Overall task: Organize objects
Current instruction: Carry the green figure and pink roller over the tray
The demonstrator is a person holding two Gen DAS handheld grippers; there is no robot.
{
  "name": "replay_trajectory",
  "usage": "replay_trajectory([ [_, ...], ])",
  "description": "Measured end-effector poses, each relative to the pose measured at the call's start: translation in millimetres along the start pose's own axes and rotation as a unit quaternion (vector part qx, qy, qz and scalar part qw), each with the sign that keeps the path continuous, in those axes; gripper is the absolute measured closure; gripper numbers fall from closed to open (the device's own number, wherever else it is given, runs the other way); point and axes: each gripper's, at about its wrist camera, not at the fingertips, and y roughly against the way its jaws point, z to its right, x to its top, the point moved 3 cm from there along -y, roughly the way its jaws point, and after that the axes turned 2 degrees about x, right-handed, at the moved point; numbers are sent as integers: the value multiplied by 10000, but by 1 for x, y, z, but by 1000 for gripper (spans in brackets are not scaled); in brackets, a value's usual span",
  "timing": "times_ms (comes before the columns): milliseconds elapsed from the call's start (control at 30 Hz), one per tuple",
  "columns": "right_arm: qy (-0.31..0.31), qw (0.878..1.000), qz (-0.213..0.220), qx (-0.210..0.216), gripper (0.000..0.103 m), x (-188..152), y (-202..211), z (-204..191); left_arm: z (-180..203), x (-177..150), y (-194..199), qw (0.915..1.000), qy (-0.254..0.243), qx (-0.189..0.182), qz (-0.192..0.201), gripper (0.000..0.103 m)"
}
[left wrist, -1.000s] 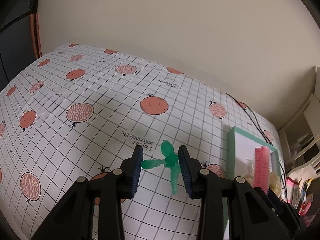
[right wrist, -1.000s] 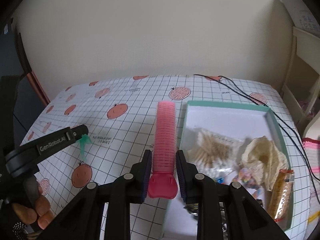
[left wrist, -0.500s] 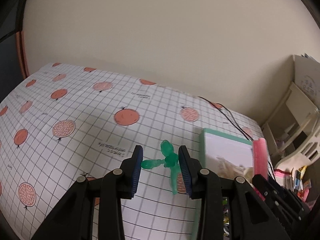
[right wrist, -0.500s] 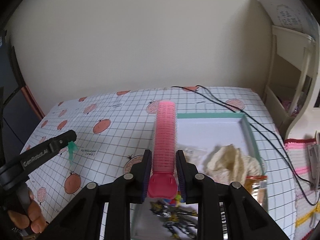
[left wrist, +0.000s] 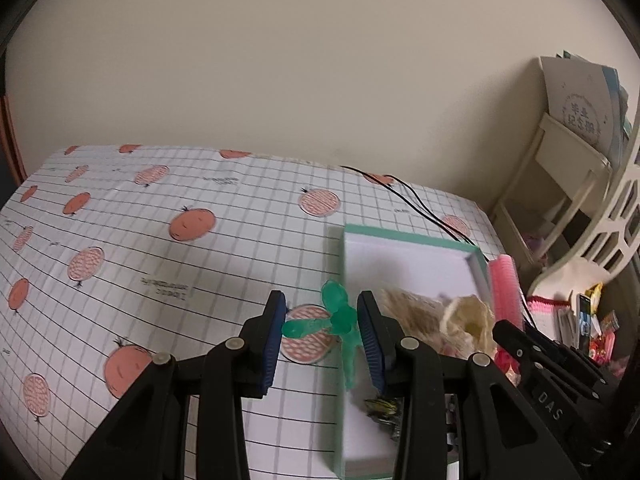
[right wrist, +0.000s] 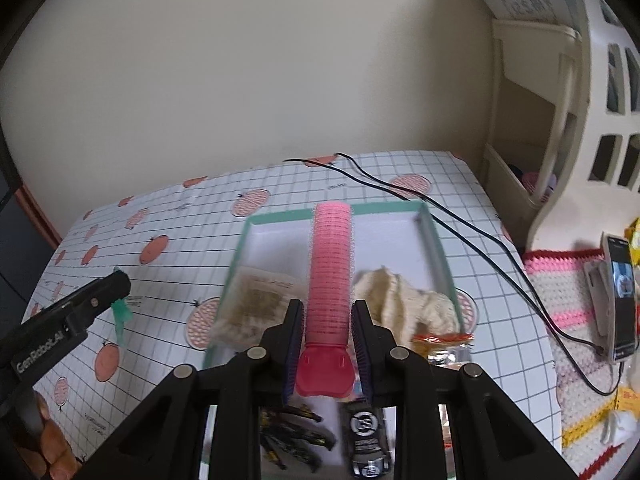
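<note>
Checked tabletop [right wrist: 460,200], teal tray [right wrist: 434,248] at right, both loads airborne.
Right claw [right wrist: 327,344] clamps pink roller [right wrist: 330,268] over the tray: lower into the bare far end, then release. Left claw [left wrist: 320,338] pinches green figure [left wrist: 340,320] at the tray's left rim [left wrist: 339,360]; carry it inside before releasing.

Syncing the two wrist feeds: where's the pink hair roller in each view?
Left wrist: the pink hair roller stands at the right, beyond the tray's far right corner, held by the right claw.
Right wrist: the roller runs up the centre, clamped in the right claw.
Shared landmark: the green-rimmed tray.
</note>
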Motion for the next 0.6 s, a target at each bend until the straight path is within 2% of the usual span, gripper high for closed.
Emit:
replay_trajectory([
  [100, -52, 10000, -38, -76, 77, -1, -1, 10, 10, -5, -5, 9999, -49, -91, -96, 64],
  [400, -172, 9997, -86, -180, 77, -4, 0, 28, 53, -23, -14, 9974, -681, -124, -211, 64],
  [600, -200, 9996, -16, -190, 76, -2, 4, 34, 68, -31, -19, 9961, -819, -146, -305, 64],
])
